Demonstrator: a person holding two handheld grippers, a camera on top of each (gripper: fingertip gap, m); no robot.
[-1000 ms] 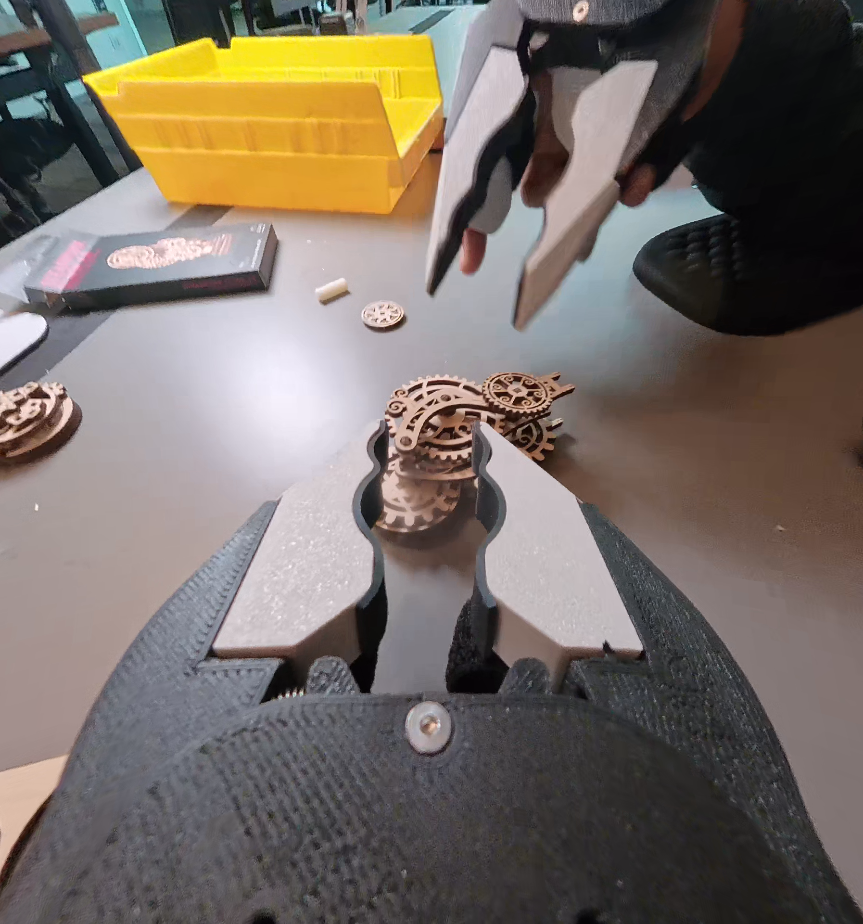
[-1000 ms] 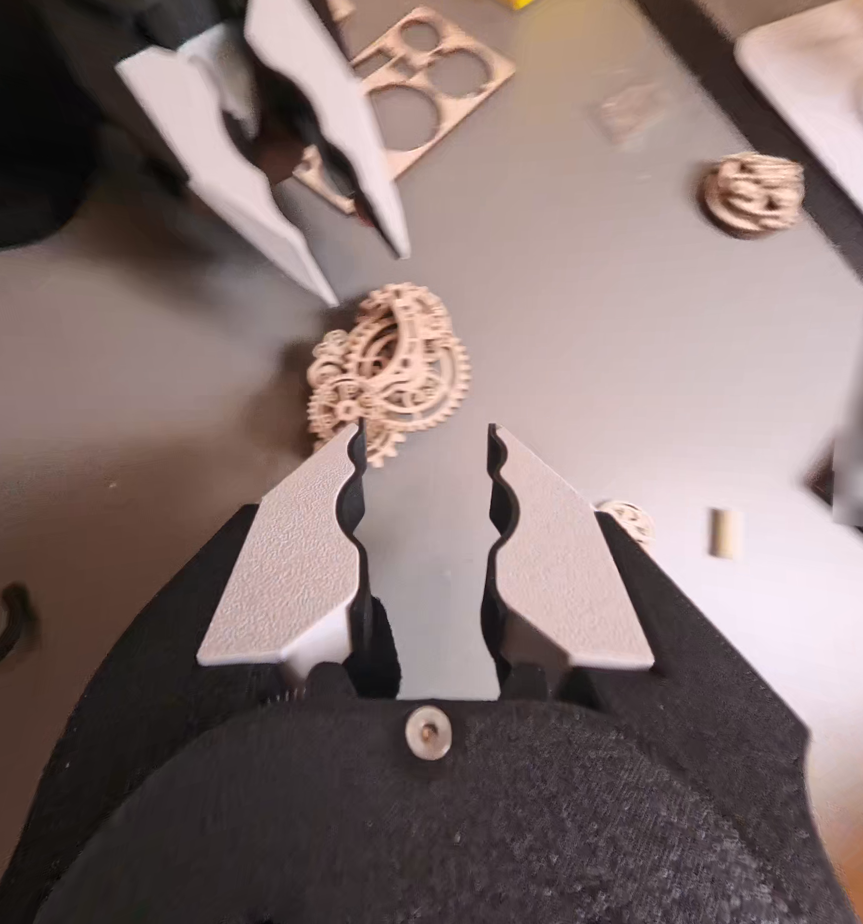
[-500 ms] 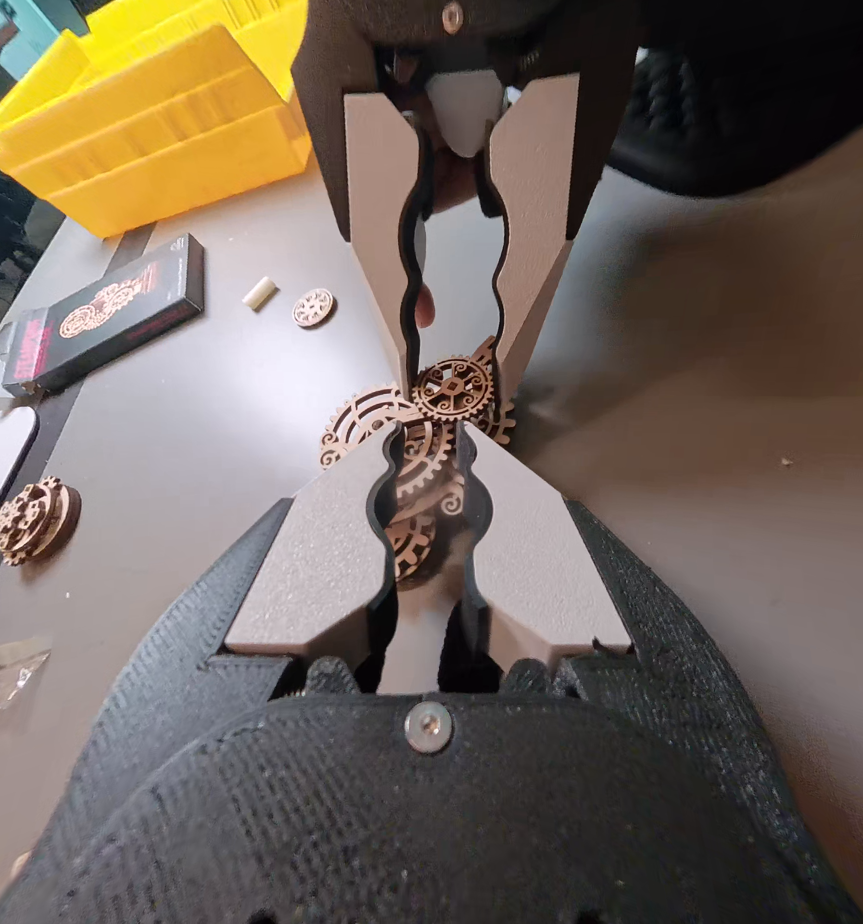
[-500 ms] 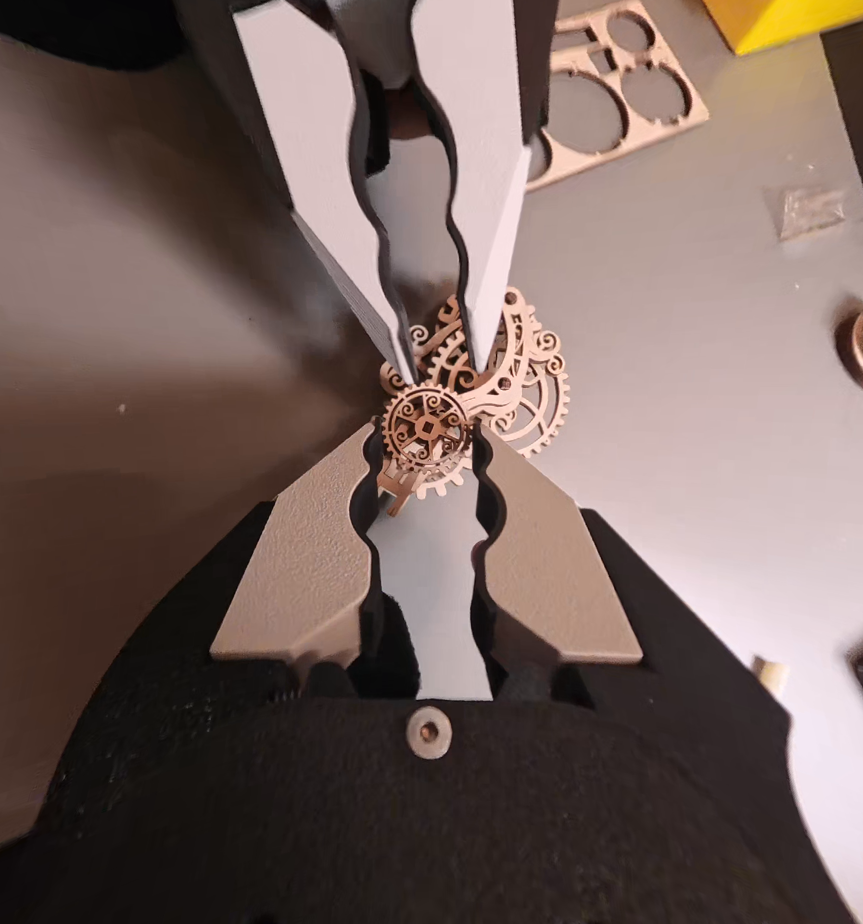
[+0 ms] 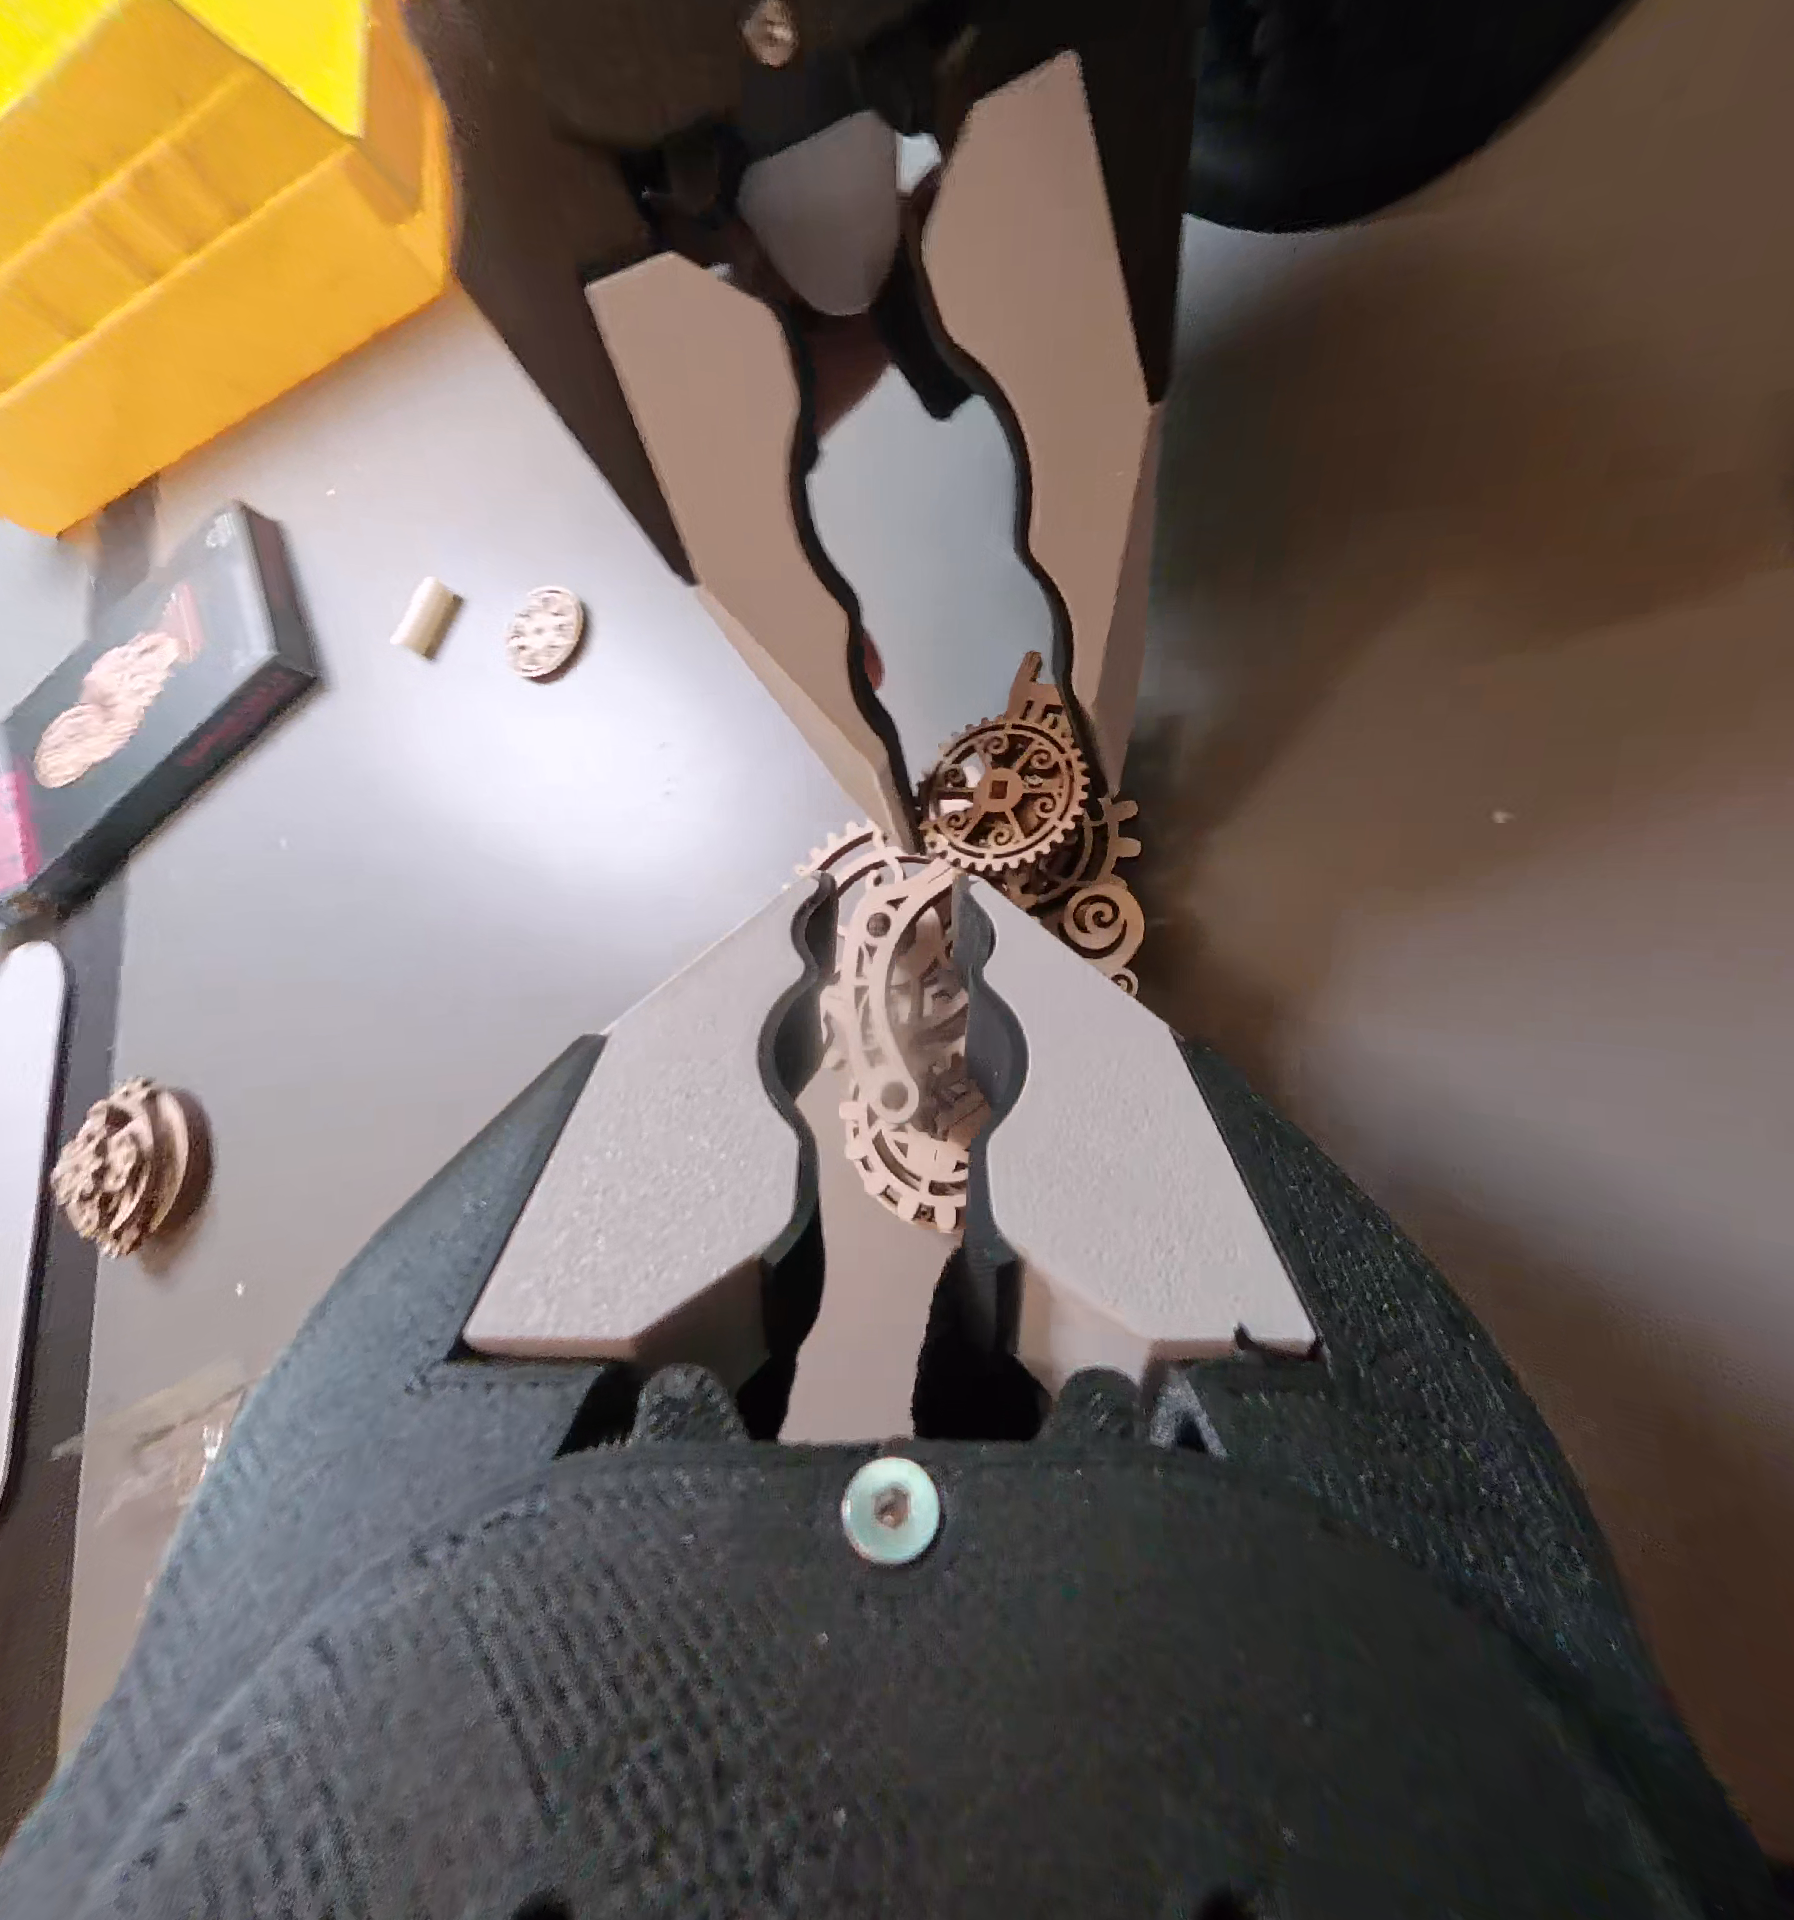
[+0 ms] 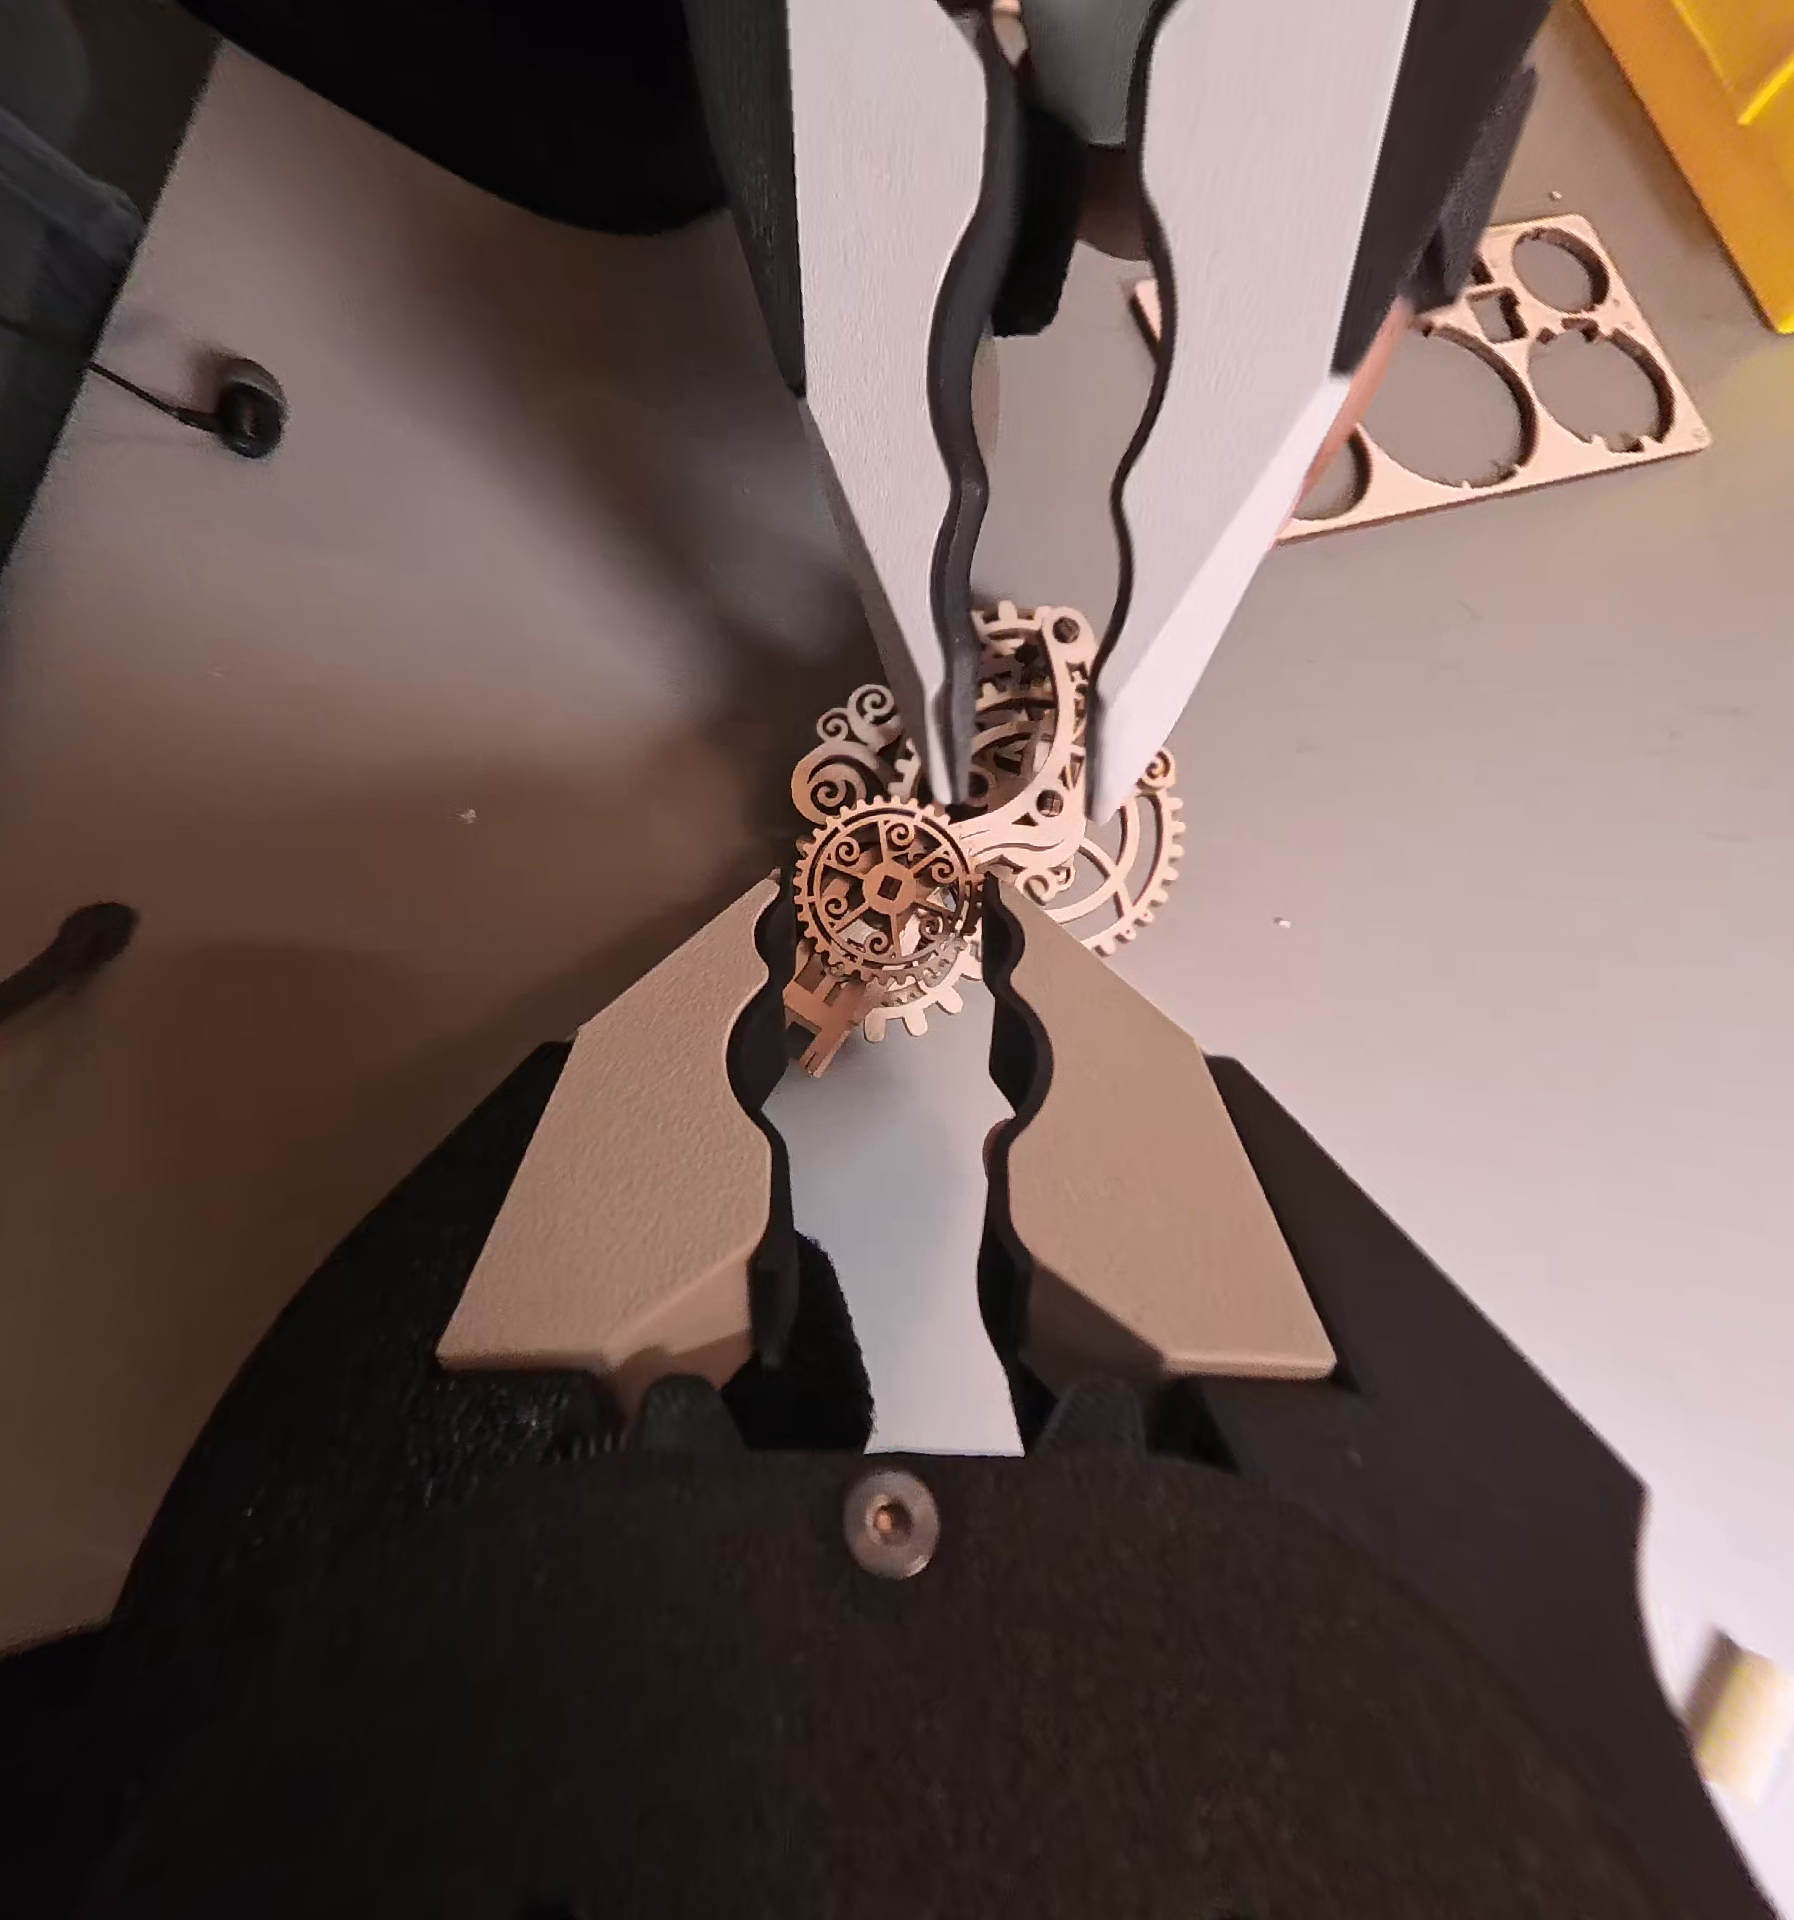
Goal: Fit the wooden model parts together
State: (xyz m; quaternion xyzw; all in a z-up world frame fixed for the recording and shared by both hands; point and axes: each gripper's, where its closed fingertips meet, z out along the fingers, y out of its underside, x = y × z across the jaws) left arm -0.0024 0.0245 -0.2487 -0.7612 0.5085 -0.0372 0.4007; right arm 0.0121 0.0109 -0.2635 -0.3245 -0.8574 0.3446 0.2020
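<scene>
A wooden gear model [image 5: 903,1039] is held on edge just above the grey table [image 5: 457,935]. My left gripper [image 5: 893,904] is shut on its curved, layered body. In the right wrist view this gripper [image 6: 1028,790] comes down from the top and pinches the same body [image 6: 1038,831]. My right gripper [image 6: 888,894] is shut on the model's small top gear [image 6: 888,894], with a pad against the teeth on each side. In the left wrist view it [image 5: 1007,795] reaches in from above, around that gear [image 5: 1007,800]. A hand shows behind its fingers.
A yellow bin [image 5: 145,260] stands at the far left. A black box [image 5: 134,717], a white peg [image 5: 425,618], a small wooden disc [image 5: 545,634] and another gear assembly [image 5: 129,1179] lie to the left. A punched-out wooden sheet [image 6: 1495,384] lies behind the left gripper. Only a small space, under 4 cm, lies between the two pairs of fingers.
My left gripper closed on the model that lay flat on the table. My right gripper came down from the air and closed on the small gear. The model now stands tilted on edge.
</scene>
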